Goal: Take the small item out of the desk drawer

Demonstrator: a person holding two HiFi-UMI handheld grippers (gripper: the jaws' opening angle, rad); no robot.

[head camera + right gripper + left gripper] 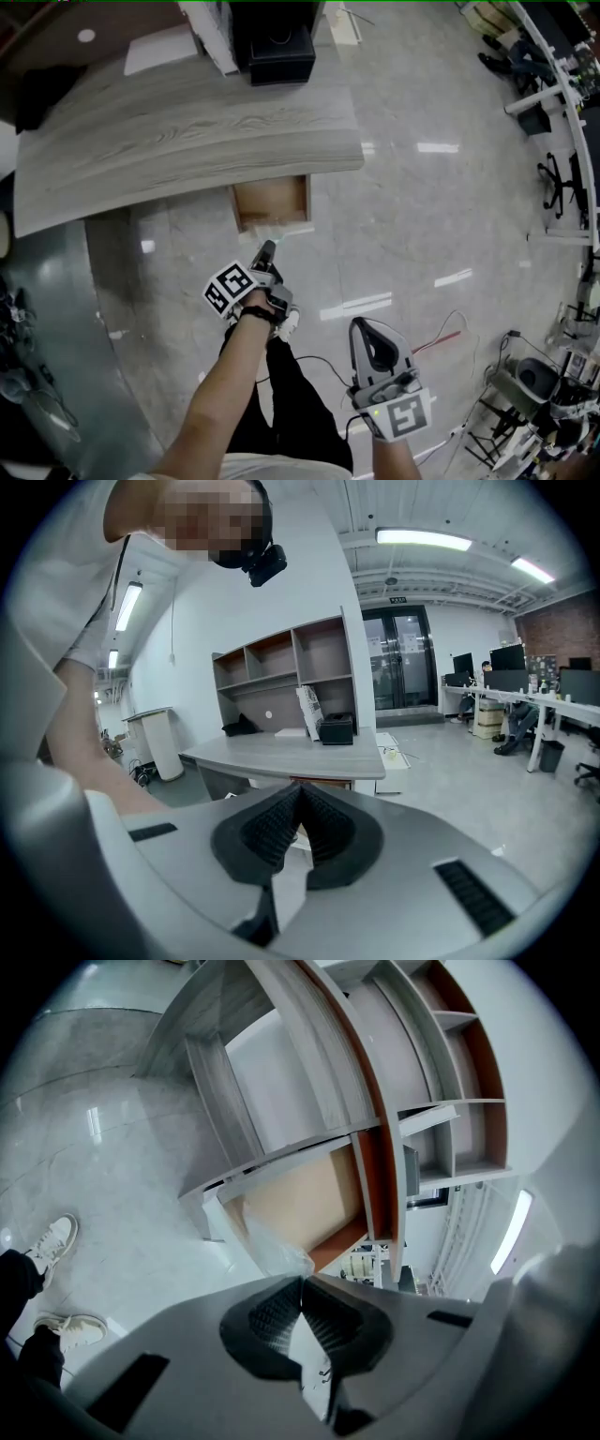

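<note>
The wooden drawer (272,199) stands pulled out from under the grey desk (187,122). My left gripper (266,249) is at the drawer's front edge, and a small crinkled clear plastic bag (279,1249) sticks out from its tips. In the left gripper view the left gripper (302,1281) has its jaws together, pinching the bag's edge, with the drawer's pale inside (300,1194) just beyond. My right gripper (365,326) hangs low to the right over the floor. In its own view the right gripper (298,797) is shut with nothing in it.
A black box (279,52) and papers (159,49) lie on the desk top. A red cable (436,342) runs over the glossy floor at the right. Office chairs (558,187) and equipment stand along the right edge. The person's shoes (52,1241) are below the drawer.
</note>
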